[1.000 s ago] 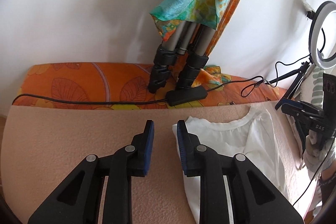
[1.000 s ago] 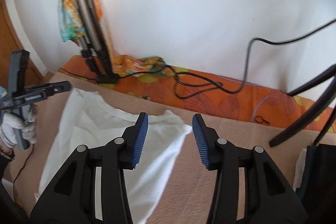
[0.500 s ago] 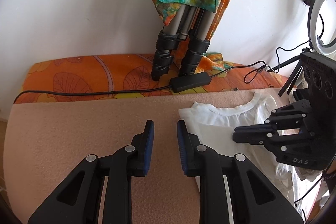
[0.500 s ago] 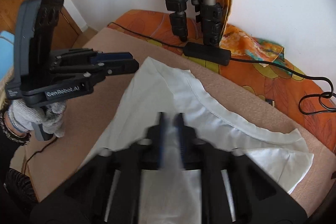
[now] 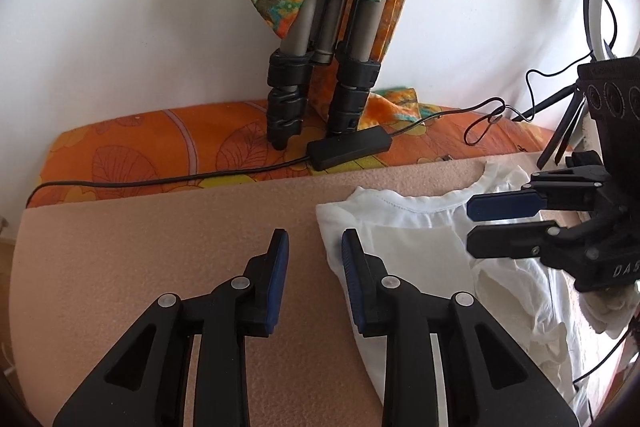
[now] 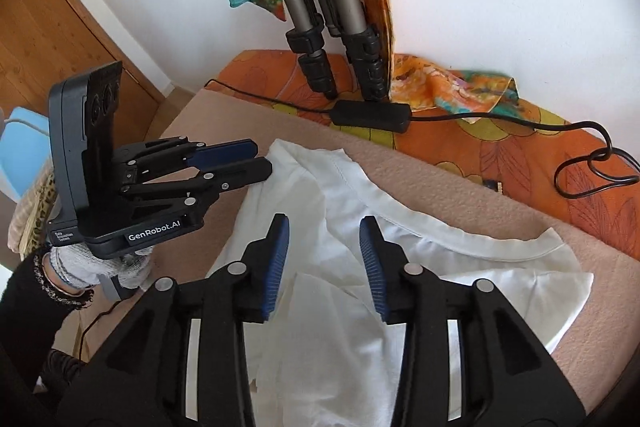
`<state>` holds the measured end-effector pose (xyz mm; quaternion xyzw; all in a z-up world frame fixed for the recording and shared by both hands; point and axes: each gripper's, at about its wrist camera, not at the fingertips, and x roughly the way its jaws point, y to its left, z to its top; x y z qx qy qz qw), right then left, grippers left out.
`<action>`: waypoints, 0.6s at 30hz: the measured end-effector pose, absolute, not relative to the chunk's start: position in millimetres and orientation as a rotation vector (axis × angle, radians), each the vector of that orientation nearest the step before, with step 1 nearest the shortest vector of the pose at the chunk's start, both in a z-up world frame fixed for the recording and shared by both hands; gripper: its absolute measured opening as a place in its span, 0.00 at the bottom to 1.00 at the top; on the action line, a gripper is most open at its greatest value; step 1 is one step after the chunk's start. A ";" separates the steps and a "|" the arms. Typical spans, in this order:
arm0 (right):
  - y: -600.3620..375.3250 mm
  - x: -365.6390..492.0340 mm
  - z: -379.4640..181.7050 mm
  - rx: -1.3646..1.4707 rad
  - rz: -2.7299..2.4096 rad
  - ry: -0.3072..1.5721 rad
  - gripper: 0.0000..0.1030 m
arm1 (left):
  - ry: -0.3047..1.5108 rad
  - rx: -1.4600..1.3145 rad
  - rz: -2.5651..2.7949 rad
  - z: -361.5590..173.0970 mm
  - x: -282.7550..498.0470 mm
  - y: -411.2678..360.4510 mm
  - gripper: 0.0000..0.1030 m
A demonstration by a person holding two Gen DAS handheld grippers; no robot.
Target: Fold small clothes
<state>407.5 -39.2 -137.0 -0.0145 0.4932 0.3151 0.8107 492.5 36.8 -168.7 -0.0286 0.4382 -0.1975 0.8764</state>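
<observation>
The right gripper (image 6: 323, 259) has swung over the white T-shirt (image 6: 360, 211), fingers opening, empty; the left gripper (image 5: 312, 259) hovers at its sleeve edge, fingers opening, poised to fold.

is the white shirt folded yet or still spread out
Partly folded. One side of the white shirt is turned over onto its middle, its collar still shows along the far edge, and the near part lies rumpled.

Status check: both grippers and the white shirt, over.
Left gripper opening, empty, at shirt's edge. Right gripper opening over white shirt, nothing pinched. Shirt rumpled on beige mat. Nothing in the way.
</observation>
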 end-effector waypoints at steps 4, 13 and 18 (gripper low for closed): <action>-11.5 396.6 -148.5 -0.209 0.623 1.046 0.02 | 0.918 -0.074 -0.399 -169.1 494.6 39.7 0.25; -33.7 393.6 -126.9 -0.158 0.551 0.987 0.05 | 0.912 0.115 -0.330 -177.5 496.2 9.6 0.29; -118.7 382.2 -92.5 0.001 0.435 0.897 0.26 | 0.911 0.085 -0.333 -175.5 504.0 9.9 0.31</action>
